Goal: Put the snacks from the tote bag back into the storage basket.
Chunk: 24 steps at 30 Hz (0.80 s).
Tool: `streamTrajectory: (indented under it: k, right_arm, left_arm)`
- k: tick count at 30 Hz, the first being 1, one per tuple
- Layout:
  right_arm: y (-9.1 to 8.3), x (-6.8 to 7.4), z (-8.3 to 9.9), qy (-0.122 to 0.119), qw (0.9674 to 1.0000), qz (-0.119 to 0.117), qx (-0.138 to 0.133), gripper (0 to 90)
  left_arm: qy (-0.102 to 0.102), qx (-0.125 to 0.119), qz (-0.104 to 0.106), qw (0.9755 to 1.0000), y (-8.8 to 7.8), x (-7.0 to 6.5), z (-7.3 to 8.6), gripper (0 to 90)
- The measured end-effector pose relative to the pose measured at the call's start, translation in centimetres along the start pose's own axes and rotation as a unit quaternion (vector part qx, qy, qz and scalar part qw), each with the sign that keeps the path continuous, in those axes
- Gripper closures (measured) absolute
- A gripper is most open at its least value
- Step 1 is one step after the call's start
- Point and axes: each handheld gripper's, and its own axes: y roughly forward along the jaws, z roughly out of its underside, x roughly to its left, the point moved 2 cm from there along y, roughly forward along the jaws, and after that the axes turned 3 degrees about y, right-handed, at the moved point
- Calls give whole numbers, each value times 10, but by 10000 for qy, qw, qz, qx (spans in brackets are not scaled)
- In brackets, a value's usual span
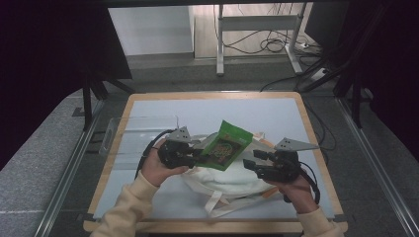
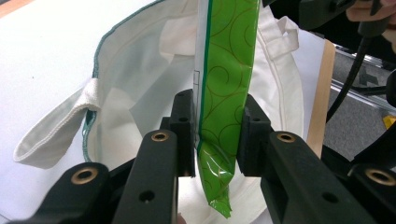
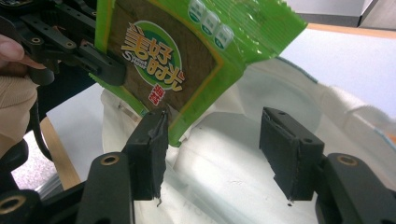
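The left gripper (image 1: 193, 154) pinches the green snack packet (image 1: 226, 145) edge-on in its fingers, holding it over the white cloth bag (image 1: 222, 178), while the right gripper (image 1: 250, 165), fingers spread and empty, waits just beside its lower corner.

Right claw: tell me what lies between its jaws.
Nothing is gripped: the right gripper view shows white tote bag behind the open right claw.
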Motion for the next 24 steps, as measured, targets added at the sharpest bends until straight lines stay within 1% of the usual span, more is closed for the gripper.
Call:
streamTrajectory:
  k: [1, 5, 8, 9, 11, 17, 24]
  right_arm:
    - [1, -1, 2, 48, 10000, -15, 14, 417]
    - [5, -2, 7, 84, 9999, -42, 62, 412]
    - [7, -2, 10, 109, 9999, -102, 42, 412]
    - [7, -2, 11, 111, 9999, -116, 57, 412]
    - [8, -1, 14, 102, 9998, -144, 36, 410]
    - [15, -1, 19, 146, 9995, -270, 43, 406]
    - [21, 0, 21, 186, 9991, -375, 24, 402]
  left_arm:
    - [5, -6, 0, 10000, 0, 0, 0, 725]
    - [-26, -48, 15, 10000, 0, -1, -1, 725]
    - [-26, -95, 101, 9999, -1, -3, -3, 724]
    - [-2, -88, 84, 9999, -1, -4, -4, 724]
    - [-17, -103, 97, 9999, 0, -5, -5, 724]
    - [-35, -84, 91, 9999, 2, -3, -5, 724]
    - [-36, -152, 64, 9999, -2, -3, -5, 724]
